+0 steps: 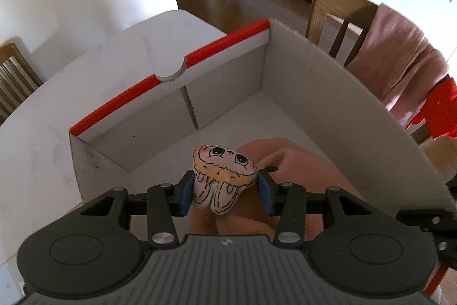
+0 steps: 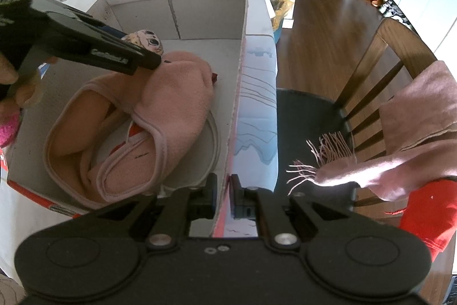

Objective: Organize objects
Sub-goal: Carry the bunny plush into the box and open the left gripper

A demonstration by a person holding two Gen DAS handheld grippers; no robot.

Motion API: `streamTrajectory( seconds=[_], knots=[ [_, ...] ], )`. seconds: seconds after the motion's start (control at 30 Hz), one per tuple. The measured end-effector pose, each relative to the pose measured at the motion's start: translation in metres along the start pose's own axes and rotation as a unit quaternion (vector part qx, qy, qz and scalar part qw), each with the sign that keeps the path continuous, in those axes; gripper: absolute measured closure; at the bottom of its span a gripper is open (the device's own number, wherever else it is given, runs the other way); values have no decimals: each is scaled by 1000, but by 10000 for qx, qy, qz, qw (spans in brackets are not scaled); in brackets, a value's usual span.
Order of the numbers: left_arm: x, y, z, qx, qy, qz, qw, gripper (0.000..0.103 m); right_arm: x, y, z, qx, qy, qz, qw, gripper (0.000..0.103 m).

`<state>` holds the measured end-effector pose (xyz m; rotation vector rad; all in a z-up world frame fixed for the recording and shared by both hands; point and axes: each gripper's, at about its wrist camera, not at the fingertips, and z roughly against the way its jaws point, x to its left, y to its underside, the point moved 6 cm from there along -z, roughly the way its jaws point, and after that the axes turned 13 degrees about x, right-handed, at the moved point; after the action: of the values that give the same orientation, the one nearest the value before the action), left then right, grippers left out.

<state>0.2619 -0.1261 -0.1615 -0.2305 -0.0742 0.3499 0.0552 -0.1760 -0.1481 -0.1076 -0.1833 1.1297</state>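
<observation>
The cardboard box (image 2: 241,53) is sitting open on the white tabletop (image 1: 42,110), its red-edged flap (image 1: 171,67) standing along the far side. Inside, a pink fleece garment (image 2: 171,110) is lying bunched up and taking up most of the near half of the floor; the far half is showing bare cardboard. Something white with a red patch (image 2: 137,133) is peeking out from under the fleece (cannot tell what it is).

The left gripper (image 1: 225,190) is hanging over the box interior, angled downward, its blue pads pressing on both sides of a small plush toy (image 1: 222,176) with a cartoon face and big drawn eyes. In the right wrist view the toy (image 2: 148,42) is showing just above the far edge of the fleece; whether it is touching the fabric cannot be told.

The right gripper (image 2: 224,196) is pinching the near right wall of the box, one finger inside and one outside, jaws nearly together on the cardboard.

Beside the tabletop, a wooden chair (image 2: 380,70) is carrying a pink fringed scarf (image 2: 400,133) over its back.
</observation>
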Motion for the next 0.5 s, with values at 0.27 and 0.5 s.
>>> streamTrajectory(
  seconds=[0.27,0.5],
  knots=[
    [0,-4,-14,204,11,-13,9998,57,0,0,0,0,-8,-5,10000,96],
    [1,-6,-9,54,-93,66,9999,40,1,0,0,3,-7,-14,10000,96]
  ],
)
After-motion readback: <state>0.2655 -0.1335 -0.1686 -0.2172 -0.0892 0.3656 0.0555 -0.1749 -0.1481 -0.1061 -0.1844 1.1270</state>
